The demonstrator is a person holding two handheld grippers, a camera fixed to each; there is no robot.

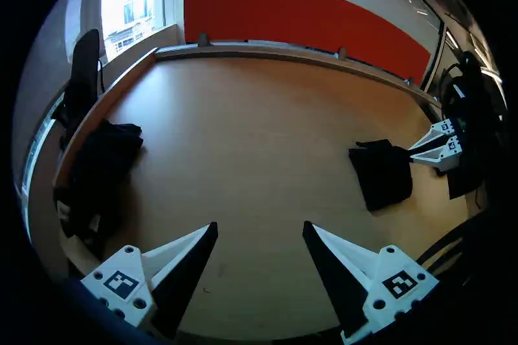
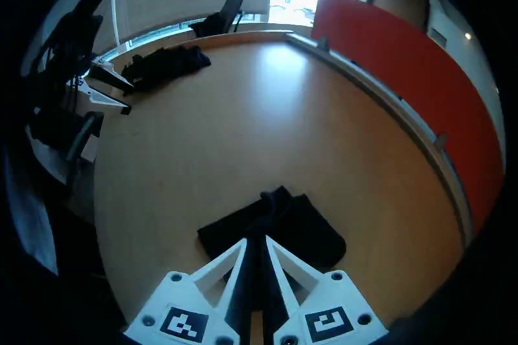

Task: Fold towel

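Left gripper view: left gripper in the foreground, fingers spread wide, nothing between them, bare wooden table under the gap. The towel, dark and lying in a compact rough rectangle, sits on the table toward the right side, well apart from this gripper. Right gripper comes in from the right edge, its fingers drawn close together and its tips at the towel's right border. A heap of dark cloth lies at the table's left edge. Behind the far edge stands a red partition; office chair and bright window upper left. Right gripper view: right gripper in the foreground, fingers nearly closed, dark fabric of the towel pinched in the narrow slot between them; the rest of the towel lies flat on the table just ahead of the tips. Left gripper far off at left, parted, near the heap of dark cloth. Red partition along the right; chair at the top.
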